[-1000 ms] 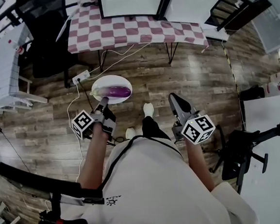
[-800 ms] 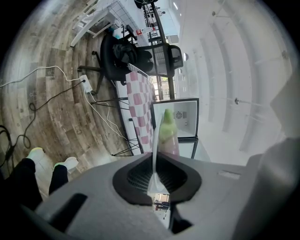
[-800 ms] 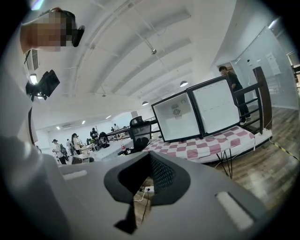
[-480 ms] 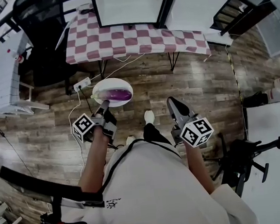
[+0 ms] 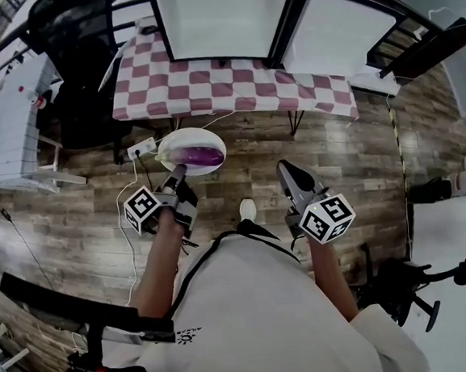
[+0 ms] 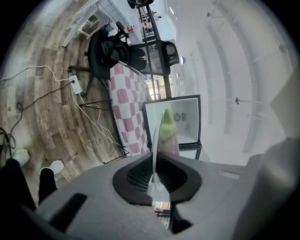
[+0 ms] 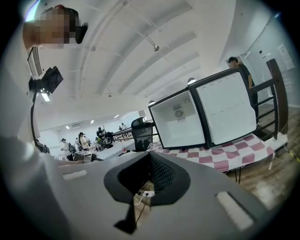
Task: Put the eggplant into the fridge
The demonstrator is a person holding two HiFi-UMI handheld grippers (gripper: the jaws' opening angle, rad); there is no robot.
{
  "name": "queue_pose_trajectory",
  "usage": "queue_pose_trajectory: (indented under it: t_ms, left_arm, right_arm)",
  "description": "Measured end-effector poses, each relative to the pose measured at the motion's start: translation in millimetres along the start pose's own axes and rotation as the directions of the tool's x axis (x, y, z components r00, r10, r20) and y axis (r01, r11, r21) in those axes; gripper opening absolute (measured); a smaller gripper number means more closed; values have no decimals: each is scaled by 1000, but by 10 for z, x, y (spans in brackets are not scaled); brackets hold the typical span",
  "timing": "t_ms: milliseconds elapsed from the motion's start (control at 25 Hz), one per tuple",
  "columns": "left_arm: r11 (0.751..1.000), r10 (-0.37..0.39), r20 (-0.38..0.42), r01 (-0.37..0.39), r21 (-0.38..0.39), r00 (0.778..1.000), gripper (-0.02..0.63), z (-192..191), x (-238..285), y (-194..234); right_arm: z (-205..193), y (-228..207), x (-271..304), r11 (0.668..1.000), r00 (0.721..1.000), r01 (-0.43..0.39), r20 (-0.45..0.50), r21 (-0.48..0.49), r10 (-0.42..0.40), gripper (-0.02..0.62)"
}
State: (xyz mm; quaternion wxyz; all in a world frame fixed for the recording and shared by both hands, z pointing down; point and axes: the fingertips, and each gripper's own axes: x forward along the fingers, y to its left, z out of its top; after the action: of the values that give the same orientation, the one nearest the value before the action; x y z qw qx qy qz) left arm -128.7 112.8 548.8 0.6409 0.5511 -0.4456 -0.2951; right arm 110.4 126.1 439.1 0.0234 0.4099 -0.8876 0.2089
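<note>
Fridge (image 5: pixel 214 21) top past the head view's upper edge; eggplant (image 6: pixel 168 129) partly behind plate (image 6: pixel 153 159) rim.

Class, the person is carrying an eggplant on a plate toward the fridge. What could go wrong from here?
1. The left hand-held gripper pinches the plate only at its rim, so it might tilt and the eggplant could roll off.
2. A power strip and cables lie on the floor ahead, so tripping is possible.
</note>
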Motion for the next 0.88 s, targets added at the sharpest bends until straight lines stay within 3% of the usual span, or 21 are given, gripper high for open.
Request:
queue_pose_trajectory:
  t_ms: [480,880]
  left_arm:
    - [1000,5,62,-5,-6,998,26,-83,639,-209]
    - [1000,9,103,-7,-11,995,26,-256,987,-266]
  right_arm:
    - [288,-772,260,998,998,-56,-6,17,56,6]
    - [310,-1140,399,990,988,-138,-67,0,138,6]
